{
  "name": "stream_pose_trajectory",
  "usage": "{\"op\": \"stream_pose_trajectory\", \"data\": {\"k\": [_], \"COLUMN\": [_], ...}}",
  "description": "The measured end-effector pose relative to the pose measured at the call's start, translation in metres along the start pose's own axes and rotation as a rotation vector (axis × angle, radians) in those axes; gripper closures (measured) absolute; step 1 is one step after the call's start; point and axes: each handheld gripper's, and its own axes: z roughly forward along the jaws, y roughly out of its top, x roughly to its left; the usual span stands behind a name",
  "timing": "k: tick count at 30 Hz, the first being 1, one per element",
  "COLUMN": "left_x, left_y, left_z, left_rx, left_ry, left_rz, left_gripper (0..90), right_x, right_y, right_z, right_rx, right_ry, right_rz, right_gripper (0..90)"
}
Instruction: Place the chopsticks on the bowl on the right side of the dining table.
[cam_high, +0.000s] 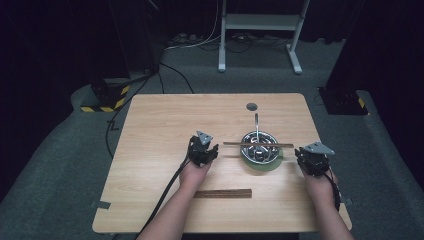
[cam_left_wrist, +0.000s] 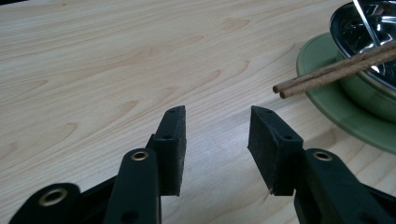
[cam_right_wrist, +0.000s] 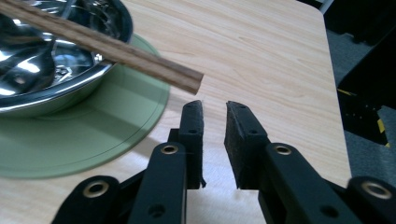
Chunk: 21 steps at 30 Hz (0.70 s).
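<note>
inside, the steel bowl (cam_high: 259, 148) holds a spoon (cam_high: 257, 131); chopsticks (cam_high: 258, 144) span its rim; both jaws open, empty.

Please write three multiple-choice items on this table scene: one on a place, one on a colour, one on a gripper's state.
1. Where do the chopsticks lie?
A. across the steel bowl's rim
B. flat on the floor
C. inside the wooden case

2. What colour is the plate under the steel bowl?
A. red
B. green
C. white

3. How does the left gripper stand?
A. shut on a spoon
B. shut on the chopsticks
C. open, holding nothing

Answers: 1 A, the high view shows them bridging the bowl; 2 B, both gripper views show a green plate; 3 C, a wide gap with bare table shows between its jaws.
</note>
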Motion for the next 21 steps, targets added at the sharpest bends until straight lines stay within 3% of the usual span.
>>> {"op": "stream_pose_trajectory", "data": {"k": [3,6,7,11,12,16,19,21], "left_x": [0.005,0.014,0.022,0.035,0.046,0.066,0.085,0.09], "left_y": [-0.005,-0.017,-0.027,-0.042,-0.054,-0.079,-0.101,-0.106], "left_z": [-0.007,-0.019,-0.028,-0.043,-0.058,-0.085,-0.108,-0.113], "left_rx": [0.007,0.015,0.038,0.059,0.073,0.091,0.1,0.098], "left_ry": [-0.012,-0.027,-0.035,-0.044,-0.044,-0.029,-0.015,-0.008], "left_rz": [-0.003,0.005,0.007,0.001,-0.005,0.002,-0.032,-0.043], "left_gripper": [53.1,48.6,46.7,40.9,39.4,35.4,32.9,31.8], "right_x": [0.004,0.011,0.018,0.028,0.035,0.051,0.06,0.062], "right_y": [-0.003,-0.007,-0.013,-0.021,-0.027,-0.037,-0.044,-0.046], "right_z": [-0.005,-0.012,-0.016,-0.02,-0.023,-0.028,-0.028,-0.029], "right_rx": [0.0,0.006,0.023,0.045,0.066,0.095,0.121,0.106], "right_ry": [0.013,0.051,0.095,0.139,0.173,0.205,0.216,0.207], "right_rz": [0.001,0.032,0.065,0.092,0.113,0.117,0.109,0.091], "right_gripper": [72.1,66.9,61.7,54.0,49.3,41.0,35.6,35.5]}}
